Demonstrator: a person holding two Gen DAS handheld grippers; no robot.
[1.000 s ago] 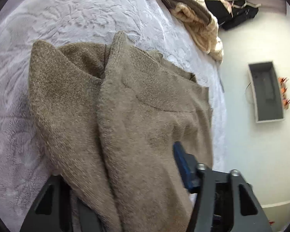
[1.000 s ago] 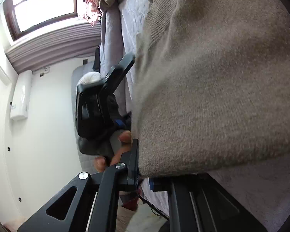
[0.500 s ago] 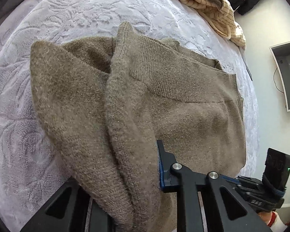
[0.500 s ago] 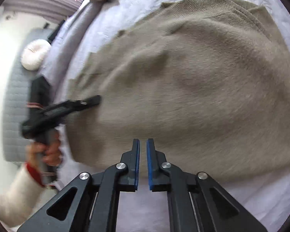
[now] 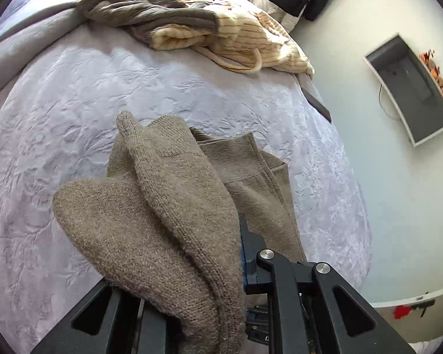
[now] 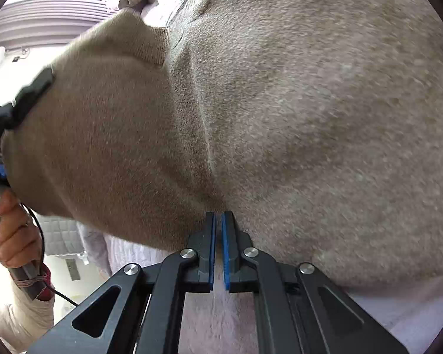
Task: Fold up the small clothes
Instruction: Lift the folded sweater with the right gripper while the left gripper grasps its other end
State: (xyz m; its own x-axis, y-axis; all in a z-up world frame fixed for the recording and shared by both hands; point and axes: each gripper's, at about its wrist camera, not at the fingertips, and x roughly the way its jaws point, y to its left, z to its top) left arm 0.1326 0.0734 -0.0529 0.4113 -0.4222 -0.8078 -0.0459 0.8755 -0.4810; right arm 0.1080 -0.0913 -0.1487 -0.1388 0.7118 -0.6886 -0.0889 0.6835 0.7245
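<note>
One fold of the brown knitted wool sweater (image 5: 174, 224) is clamped in the left gripper (image 5: 192, 292), running towards 11 o'clock above the lilac embossed bedspread (image 5: 59, 118). The right gripper (image 6: 217, 221), jaws almost together and holding nothing, touches the sweater's near edge at 12 o'clock, so I judge the left one leads the fold.

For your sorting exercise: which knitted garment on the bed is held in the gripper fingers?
The plain brown sweater, draped over the left gripper; the striped cream knit lies untouched.

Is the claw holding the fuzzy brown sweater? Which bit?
Yes. The left gripper pinches a bunched fold of the brown sweater; the right gripper looks shut, gripping nothing.
</note>
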